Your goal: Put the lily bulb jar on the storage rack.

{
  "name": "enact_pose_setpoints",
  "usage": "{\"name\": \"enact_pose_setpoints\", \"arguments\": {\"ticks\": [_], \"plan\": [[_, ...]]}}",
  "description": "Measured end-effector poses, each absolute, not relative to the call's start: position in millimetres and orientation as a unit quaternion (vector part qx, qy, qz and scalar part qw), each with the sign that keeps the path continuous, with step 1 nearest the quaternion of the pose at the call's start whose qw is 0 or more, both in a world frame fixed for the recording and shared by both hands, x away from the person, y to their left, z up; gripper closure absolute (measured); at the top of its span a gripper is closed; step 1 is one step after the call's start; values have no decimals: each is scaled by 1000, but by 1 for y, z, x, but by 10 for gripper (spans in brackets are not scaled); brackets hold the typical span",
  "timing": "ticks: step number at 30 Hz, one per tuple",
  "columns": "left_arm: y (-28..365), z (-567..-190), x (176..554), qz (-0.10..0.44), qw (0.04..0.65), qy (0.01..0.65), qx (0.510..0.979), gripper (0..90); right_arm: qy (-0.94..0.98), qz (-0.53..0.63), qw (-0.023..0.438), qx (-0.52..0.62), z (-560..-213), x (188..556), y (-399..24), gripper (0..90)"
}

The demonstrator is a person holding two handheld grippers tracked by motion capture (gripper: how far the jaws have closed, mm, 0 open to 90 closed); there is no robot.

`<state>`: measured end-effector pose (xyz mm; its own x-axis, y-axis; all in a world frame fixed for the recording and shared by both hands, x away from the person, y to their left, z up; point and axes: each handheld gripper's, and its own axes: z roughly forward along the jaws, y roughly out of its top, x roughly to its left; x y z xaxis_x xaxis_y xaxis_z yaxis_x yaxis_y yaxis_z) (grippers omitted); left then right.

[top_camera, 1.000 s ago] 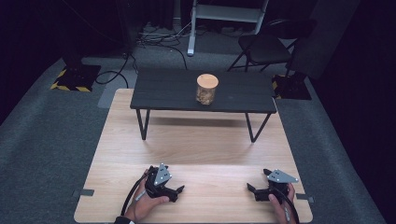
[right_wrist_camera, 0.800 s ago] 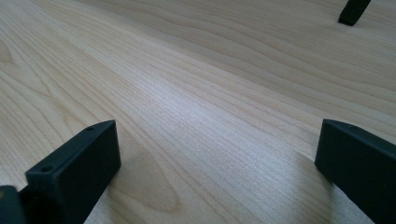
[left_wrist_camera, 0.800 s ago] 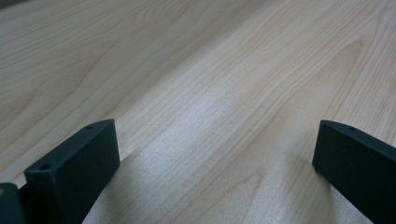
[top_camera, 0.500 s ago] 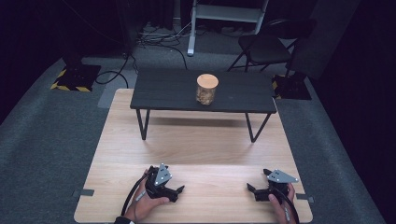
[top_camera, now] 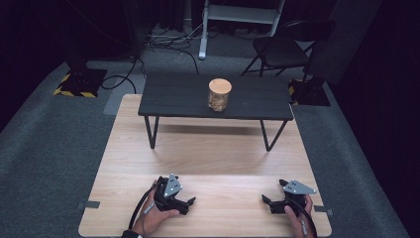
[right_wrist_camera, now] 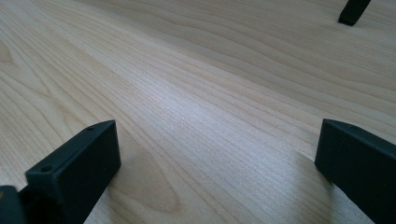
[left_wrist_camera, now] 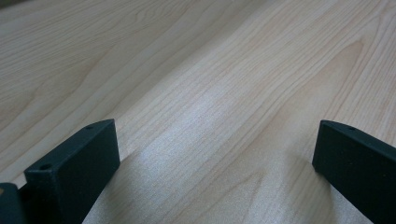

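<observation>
Tables: two, one light wooden tabletop (top_camera: 208,153), one low black bench-like table (top_camera: 173,99) standing on its far half
Grippers: two, left gripper (top_camera: 188,202) and right gripper (top_camera: 266,201), low over the wooden near edge, well apart, jaws of both spread, nothing between
Jars: one cork-lidded round jar (top_camera: 219,94), upright on the black table

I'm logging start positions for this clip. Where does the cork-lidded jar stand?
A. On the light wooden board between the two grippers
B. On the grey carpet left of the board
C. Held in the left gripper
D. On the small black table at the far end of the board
D: the jar stands upright on the black table, far from both grippers, which rest open on the wooden board.
</observation>
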<state>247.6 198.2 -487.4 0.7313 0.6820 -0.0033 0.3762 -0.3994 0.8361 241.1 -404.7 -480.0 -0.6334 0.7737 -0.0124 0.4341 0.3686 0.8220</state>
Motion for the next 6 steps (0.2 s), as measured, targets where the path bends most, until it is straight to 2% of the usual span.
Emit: {"name": "enact_pose_setpoints", "arguments": {"ticks": [6], "plan": [[198, -488, 247, 174, 442, 327, 817, 6, 801, 417, 204, 377, -480, 241, -405, 0]]}}
